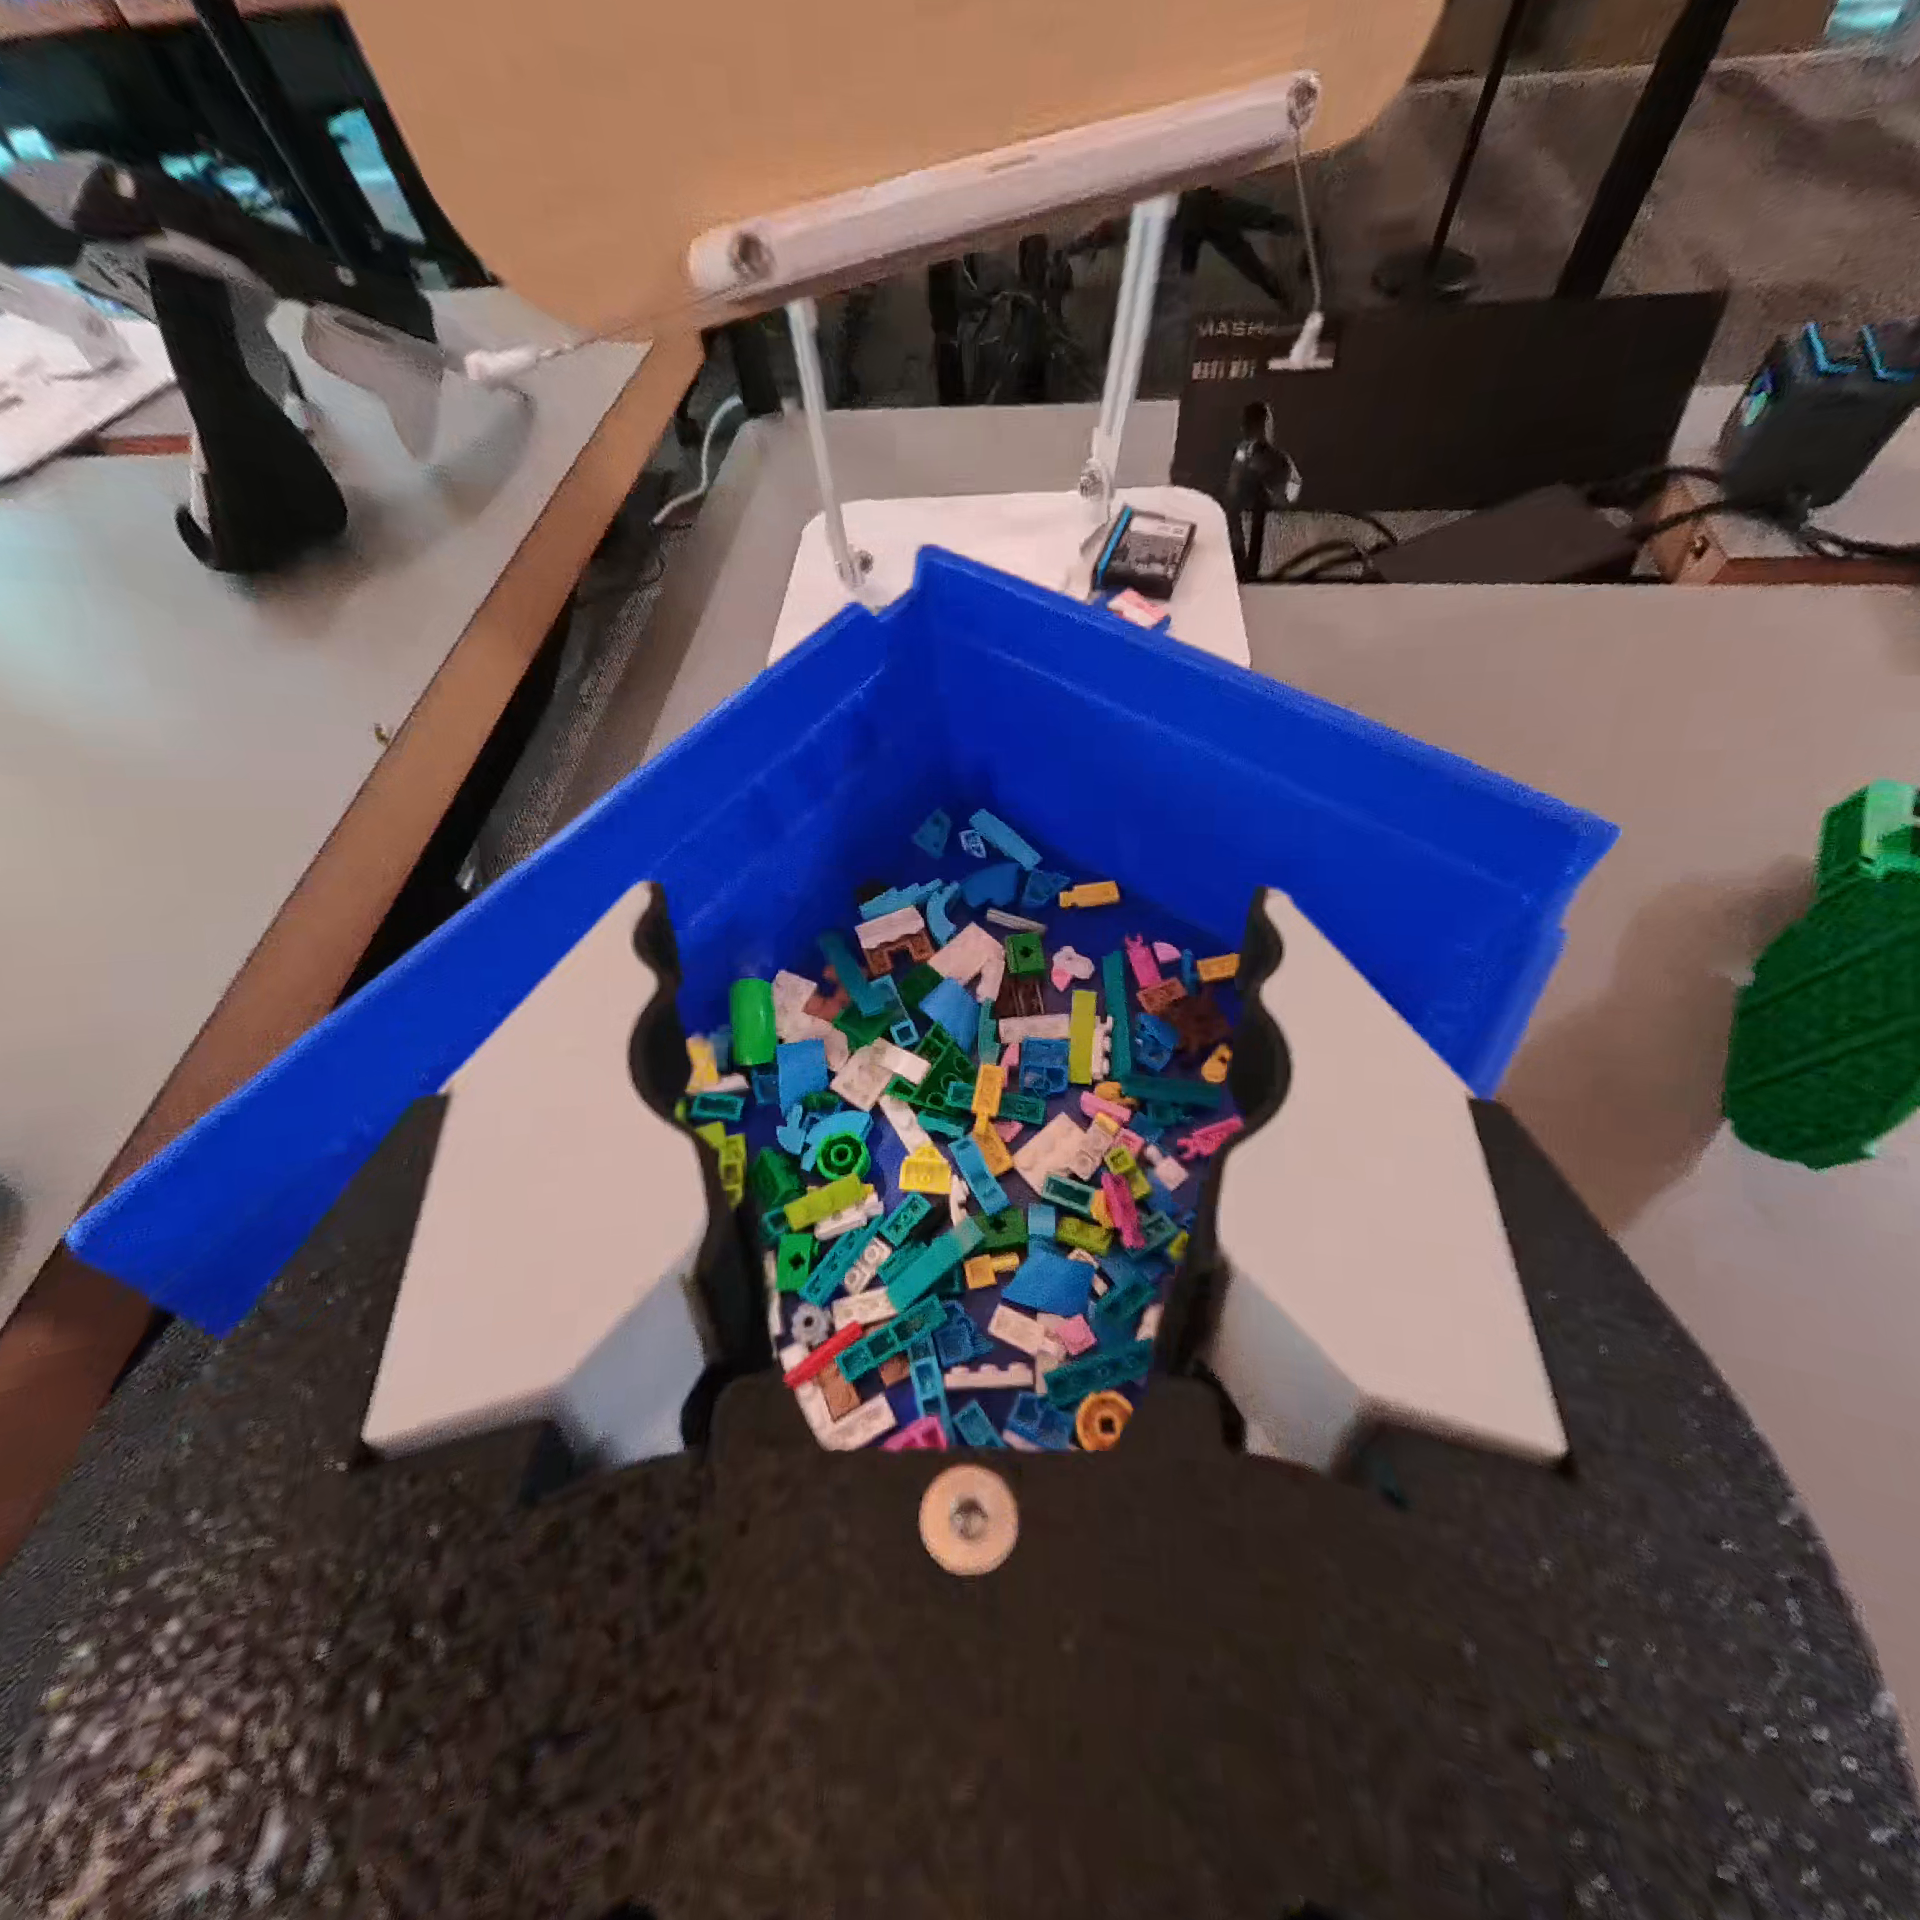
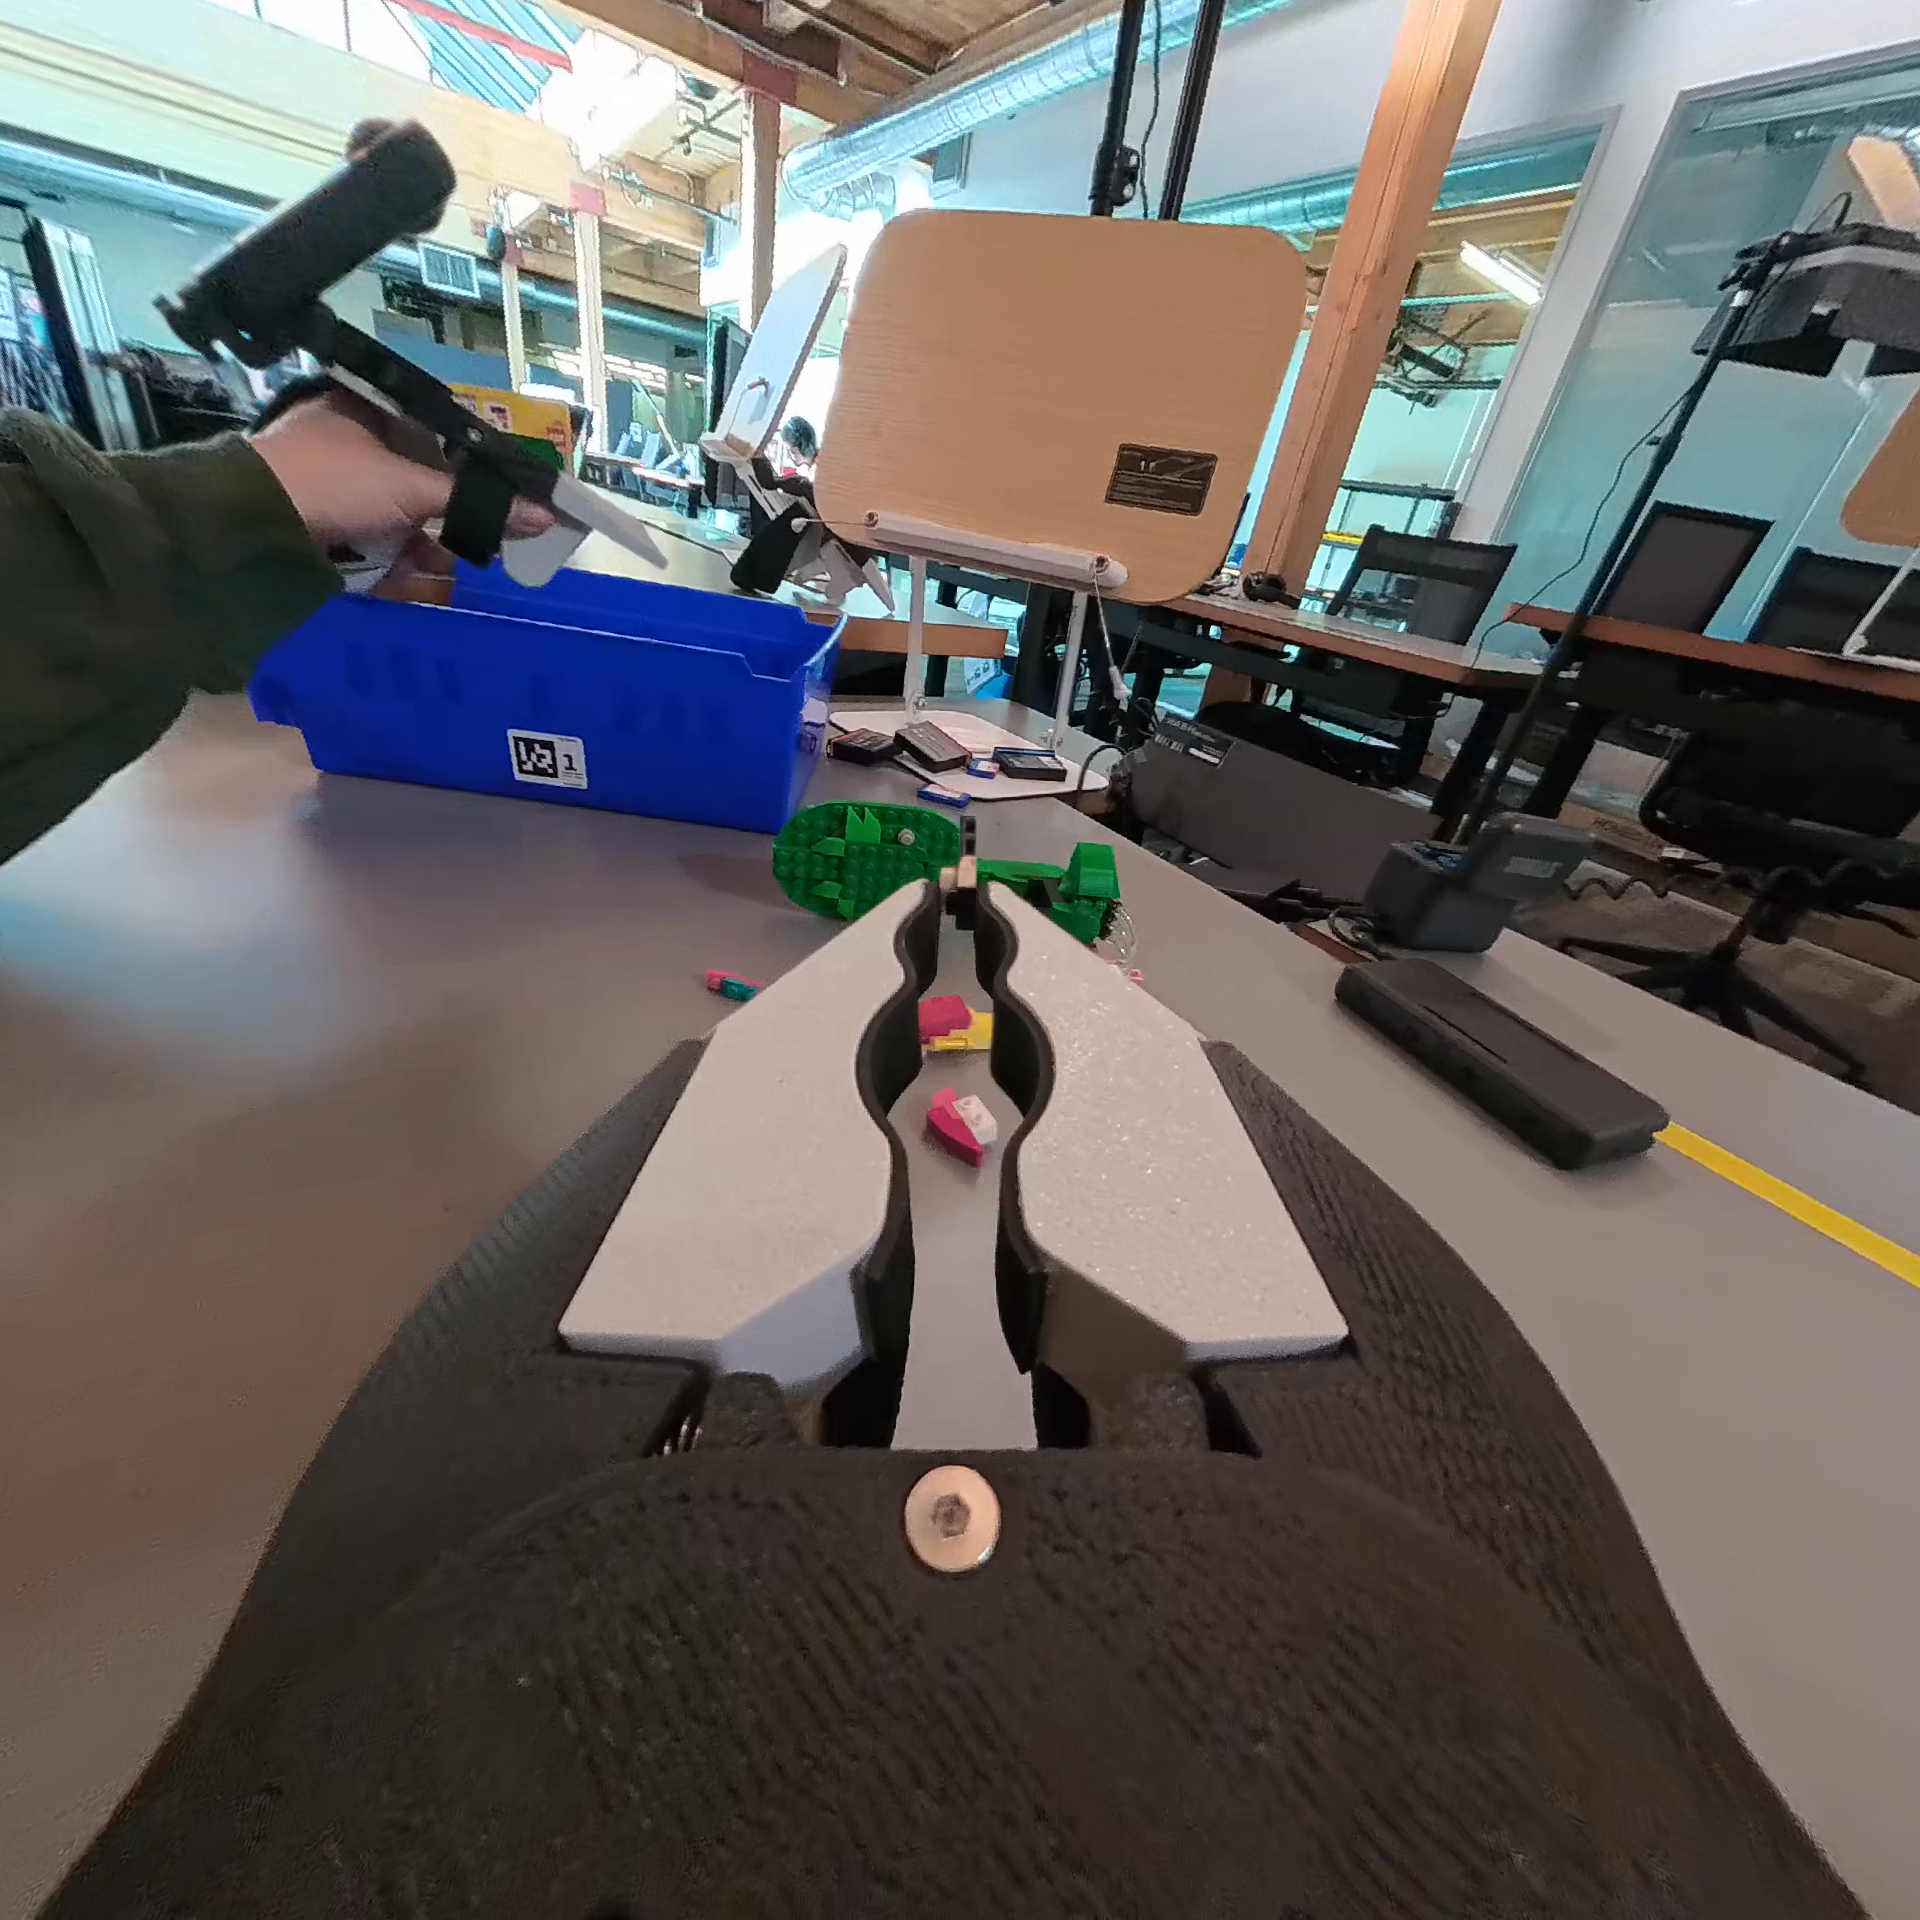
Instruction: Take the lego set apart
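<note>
My left gripper [image 1: 956, 899] is open and empty, held above a blue bin [image 1: 1247, 748] filled with many loose coloured lego pieces [image 1: 966, 1143]. It also shows in the right wrist view [image 2: 561, 540], held by a hand over the bin [image 2: 540, 707]. My right gripper [image 2: 958, 891] is low over the table, shut on a small black and tan lego piece [image 2: 964, 857]. Just behind it lies the green lego set [image 2: 862, 852], which also shows in the left wrist view [image 1: 1829, 987]. Small pink pieces [image 2: 961, 1127] lie on the table under the right fingers.
A wooden book stand [image 2: 1060, 395] on a white base [image 2: 997, 727] with small dark cards stands behind the bin. A black flat box [image 2: 1496, 1060] and a yellow tape line [image 2: 1787, 1205] lie to the right. A pink and teal piece [image 2: 727, 982] lies to the left. There is about 45 centimetres between the tips of the two grippers. The green lego set [image 2: 862, 852] sits 20 centimetres or so from the ends of my left fingers.
</note>
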The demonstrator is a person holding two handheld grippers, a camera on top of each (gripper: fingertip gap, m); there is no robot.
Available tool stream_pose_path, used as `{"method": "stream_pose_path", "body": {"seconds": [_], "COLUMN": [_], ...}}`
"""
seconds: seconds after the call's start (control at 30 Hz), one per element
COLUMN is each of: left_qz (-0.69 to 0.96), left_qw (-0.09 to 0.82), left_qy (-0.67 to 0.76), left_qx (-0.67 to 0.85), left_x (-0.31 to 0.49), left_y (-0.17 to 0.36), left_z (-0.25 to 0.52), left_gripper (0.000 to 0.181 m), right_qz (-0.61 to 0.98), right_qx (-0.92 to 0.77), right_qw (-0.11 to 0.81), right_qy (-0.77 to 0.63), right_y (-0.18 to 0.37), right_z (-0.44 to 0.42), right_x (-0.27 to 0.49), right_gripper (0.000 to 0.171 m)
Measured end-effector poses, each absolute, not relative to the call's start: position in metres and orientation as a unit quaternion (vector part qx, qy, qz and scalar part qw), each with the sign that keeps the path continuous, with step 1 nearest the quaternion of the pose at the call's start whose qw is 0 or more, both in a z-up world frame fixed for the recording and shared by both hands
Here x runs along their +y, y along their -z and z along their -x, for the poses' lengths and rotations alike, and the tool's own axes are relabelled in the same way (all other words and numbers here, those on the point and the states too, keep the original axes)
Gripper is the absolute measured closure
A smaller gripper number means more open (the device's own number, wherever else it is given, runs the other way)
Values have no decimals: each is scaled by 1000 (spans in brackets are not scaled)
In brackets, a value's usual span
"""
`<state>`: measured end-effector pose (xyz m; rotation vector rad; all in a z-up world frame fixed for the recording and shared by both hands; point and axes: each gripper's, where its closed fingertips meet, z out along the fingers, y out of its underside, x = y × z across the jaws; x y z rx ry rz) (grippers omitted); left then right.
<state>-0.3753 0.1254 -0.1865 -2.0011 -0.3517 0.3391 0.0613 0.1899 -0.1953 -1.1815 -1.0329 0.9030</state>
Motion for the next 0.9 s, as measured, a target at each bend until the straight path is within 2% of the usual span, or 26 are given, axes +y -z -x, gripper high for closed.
{"method": "stream_pose_path", "body": {"seconds": [0.07, 0.13, 0.2, 0.23, 0.3, 0.4, 0.5, 0.67, 0.8, 0.9], "left_qz": [829, 807, 769, 750, 713, 705, 690, 627, 608, 593], "left_qw": [525, 577, 638, 650, 628, 546, 517, 500, 479, 469], "left_qy": [-124, -74, 29, 94, 228, 337, 393, 532, 561, 579], "left_qx": [-147, -104, 7, 79, 213, 303, 319, 274, 293, 306], "left_x": [124, 133, 147, 149, 143, 139, 145, 143, 133, 128], "left_y": [182, 160, 136, 132, 138, 171, 190, 180, 180, 176], "left_z": [368, 325, 237, 184, 81, -9, -47, -60, -62, -68], "left_gripper": [73, 79, 99, 114, 136, 138, 138, 146, 166, 167], "right_qz": [504, 480, 462, 457, 454, 443, 438, 435, 435, 435], "right_qx": [-455, -465, -461, -454, -433, -412, -424, -438, -437, -437], "right_qw": [625, 619, 578, 545, 475, 408, 383, 367, 364, 360], "right_qy": [-386, -413, -489, -537, -617, -684, -694, -695, -698, -700], "right_y": [194, 190, 185, 183, 180, 176, 178, 181, 182, 183], "right_z": [-61, -58, -56, -56, -57, -62, -62, -59, -60, -60], "right_x": [187, 176, 160, 154, 146, 140, 132, 125, 126, 126], "right_gripper": [168, 168, 168, 168, 168, 168, 167, 167, 168, 167]}}
